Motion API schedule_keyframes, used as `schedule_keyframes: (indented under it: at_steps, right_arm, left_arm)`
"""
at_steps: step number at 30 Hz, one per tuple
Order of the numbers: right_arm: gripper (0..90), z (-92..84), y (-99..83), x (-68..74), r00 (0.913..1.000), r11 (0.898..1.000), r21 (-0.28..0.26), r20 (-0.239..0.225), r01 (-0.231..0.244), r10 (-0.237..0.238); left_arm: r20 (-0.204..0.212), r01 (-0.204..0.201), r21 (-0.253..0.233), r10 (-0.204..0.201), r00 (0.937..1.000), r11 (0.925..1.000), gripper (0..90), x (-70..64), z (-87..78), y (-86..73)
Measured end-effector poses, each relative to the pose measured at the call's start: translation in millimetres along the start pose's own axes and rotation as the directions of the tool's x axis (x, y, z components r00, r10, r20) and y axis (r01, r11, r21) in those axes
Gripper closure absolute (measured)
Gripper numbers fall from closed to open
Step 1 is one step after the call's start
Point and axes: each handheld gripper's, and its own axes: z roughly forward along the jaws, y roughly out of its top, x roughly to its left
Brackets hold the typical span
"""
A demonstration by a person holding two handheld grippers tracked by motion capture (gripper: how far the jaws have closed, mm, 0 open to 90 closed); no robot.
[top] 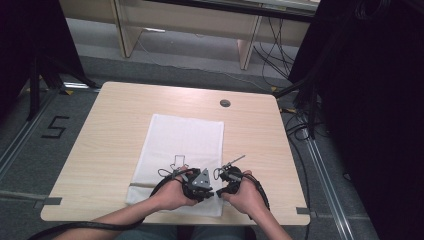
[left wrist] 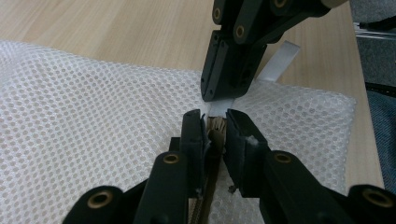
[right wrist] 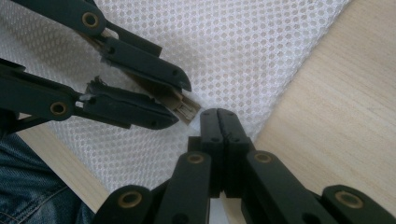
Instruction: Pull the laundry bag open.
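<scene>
High view — both grippers low over mesh bag.

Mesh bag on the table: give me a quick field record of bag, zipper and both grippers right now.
bag: white mesh bag lying flat on the wooden table
zipper: tan zipper end at the bag's near edge
left gripper: jaws astride the zipper end, pads not clearly pressing
right gripper: jaws shut, pinching the white tab at the bag's edge
hands: close together at the near edge
</scene>
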Motion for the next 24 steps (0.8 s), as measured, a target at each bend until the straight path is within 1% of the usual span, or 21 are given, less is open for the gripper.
schedule_keyframes:
  at_steps: [1, 2, 4, 6, 7, 8, 11, 12, 13, 14, 15, 17, 19, 20, 21, 22, 24]
  right_arm:
    - [90.0, 0.0, 0.0, 0.0, 1.0000, 1.000, 0.000, 0.000, 0.000, 0.000]
    - [90.0, 0.1, 0.0, 0.1, 1.0000, 1.000, 0.000, -0.001, -0.001, 0.001]
    - [90.0, 0.0, 0.0, 0.0, 1.0000, 1.000, 0.000, 0.000, -0.001, 0.001]
    - [90.0, 0.0, 0.1, -0.1, 1.0000, 1.000, 0.001, -0.002, -0.004, 0.004]
    - [90.0, 0.0, 0.1, -0.1, 1.0000, 1.000, 0.001, -0.002, -0.003, 0.003]
    - [90.0, 0.0, 0.2, -0.1, 1.0000, 1.000, 0.003, -0.001, -0.002, 0.002]
    - [90.0, -0.1, 0.2, -0.1, 1.0000, 1.000, 0.003, -0.002, -0.002, 0.003]
    - [90.0, -0.1, 0.2, 0.1, 0.9999, 1.000, 0.008, -0.001, -0.015, 0.015]
    - [90.0, -0.1, 0.1, -0.2, 0.9999, 1.000, 0.009, -0.003, -0.014, 0.014]
    - [90.0, 0.0, 0.0, -0.5, 0.9999, 1.000, 0.006, -0.003, -0.011, 0.011]
    - [90.0, 0.0, 0.0, -0.5, 0.9999, 1.000, 0.006, -0.003, -0.011, 0.011]
    - [90.0, 0.0, 0.2, 0.1, 0.9999, 1.000, 0.008, -0.001, -0.015, 0.015]
    - [90.0, 0.0, 0.2, 0.1, 0.9999, 1.000, 0.008, -0.001, -0.016, 0.016]
    - [90.0, -0.1, 0.1, 0.0, 0.9999, 1.000, 0.008, -0.002, -0.016, 0.016]
    - [90.0, 0.0, 0.0, -0.4, 0.9999, 1.000, 0.007, -0.002, -0.011, 0.011]
    - [90.0, 0.3, -0.1, -1.0, 1.0000, 1.000, 0.001, -0.004, -0.006, 0.006]
    - [90.0, 0.2, -0.1, -1.2, 1.0000, 1.000, 0.002, -0.005, -0.006, 0.006]
  left_arm:
    - [-0.001, -0.006, 0.003, 0.006, 1.0000, 1.0000, 76.2, 0.5, -0.3, 0.2]
    - [0.004, 0.001, -0.004, -0.001, 1.0000, 1.0000, 75.9, 0.2, 0.0, 0.3]
    - [0.005, -0.002, -0.006, 0.002, 1.0000, 1.0000, 75.6, 0.7, -0.1, 0.4]
    - [0.011, 0.004, -0.018, -0.004, 0.9999, 0.9998, 75.5, 1.0, 0.9, -0.4]
    - [0.012, 0.001, -0.017, -0.001, 0.9999, 0.9999, 75.5, 1.0, 1.1, -0.6]
    - [0.011, -0.011, -0.015, 0.011, 0.9999, 0.9998, 75.6, 1.2, 1.2, -0.9]
    - [0.019, -0.013, -0.026, 0.013, 0.9997, 0.9996, 76.1, 0.2, 1.8, -0.6]
    - [0.029, -0.006, -0.033, 0.007, 0.9996, 0.9994, 76.7, -1.4, 3.4, -1.1]
    - [0.023, -0.027, -0.023, 0.028, 0.9993, 0.9994, 76.8, -0.8, 3.6, -1.5]
    - [0.025, -0.017, -0.026, 0.018, 0.9995, 0.9995, 77.0, -0.8, 4.3, -1.7]
    - [0.027, 0.002, -0.026, -0.001, 0.9996, 0.9996, 77.4, -0.6, 4.7, -1.6]
    - [0.027, -0.009, -0.025, 0.009, 0.9996, 0.9997, 78.7, 0.8, 5.0, -0.7]
    - [0.022, -0.007, -0.024, 0.008, 0.9997, 0.9997, 81.2, 0.3, 4.8, -0.7]
    - [0.016, 0.008, -0.014, -0.007, 0.9999, 0.9999, 81.8, -1.2, 4.4, -0.6]
    - [0.008, 0.009, -0.013, -0.009, 0.9999, 0.9999, 82.0, -1.8, 4.3, -0.3]
    - [0.008, 0.019, -0.014, -0.018, 0.9998, 0.9997, 82.1, -2.9, 4.5, 0.0]
    - [0.004, 0.020, -0.011, -0.020, 0.9998, 0.9997, 82.2, -3.5, 4.2, 0.7]
